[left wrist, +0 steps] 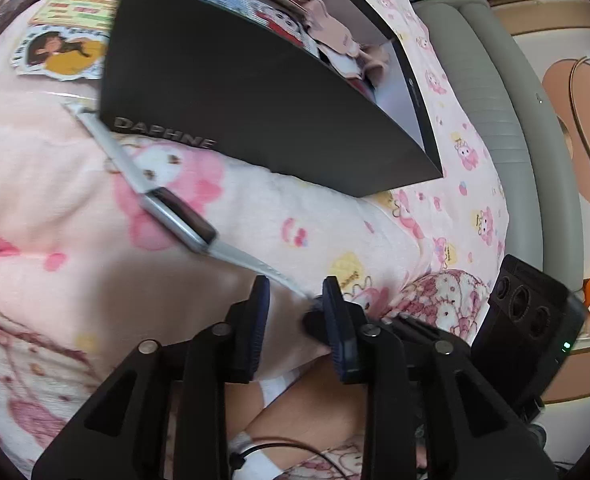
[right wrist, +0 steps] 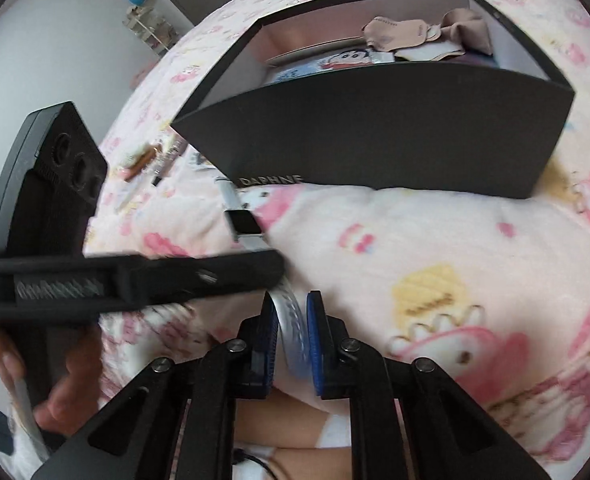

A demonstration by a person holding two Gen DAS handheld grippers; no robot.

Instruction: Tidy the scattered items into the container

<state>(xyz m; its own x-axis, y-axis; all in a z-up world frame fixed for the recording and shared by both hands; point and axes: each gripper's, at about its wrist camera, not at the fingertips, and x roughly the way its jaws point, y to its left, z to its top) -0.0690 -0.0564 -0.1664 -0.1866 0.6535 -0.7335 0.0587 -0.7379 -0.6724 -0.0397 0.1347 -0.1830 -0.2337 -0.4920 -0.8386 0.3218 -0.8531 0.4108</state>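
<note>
A smartwatch [left wrist: 179, 216] with a black screen and a pale strap stretches above the pink blanket, in front of the black DAPHNE box [left wrist: 255, 92]. My right gripper [right wrist: 292, 300] is shut on the perforated end of the watch strap [right wrist: 291, 320]; the watch face [right wrist: 247, 224] lies further out towards the box [right wrist: 375, 140]. My left gripper [left wrist: 295, 284] is open, and the strap's end lies near the gap without the pads pressing on it. In the right wrist view the left gripper's black finger [right wrist: 155, 280] crosses over the strap. The box holds a cartoon-print item [right wrist: 347, 58] and pink cloth pieces [right wrist: 411, 32].
Stickers and cards [left wrist: 67, 52] lie on the blanket left of the box. Small items and a pen [right wrist: 163, 164] lie by the box's left corner. A grey padded edge [left wrist: 495, 100] borders the blanket. A hand [right wrist: 67, 392] holds the left gripper.
</note>
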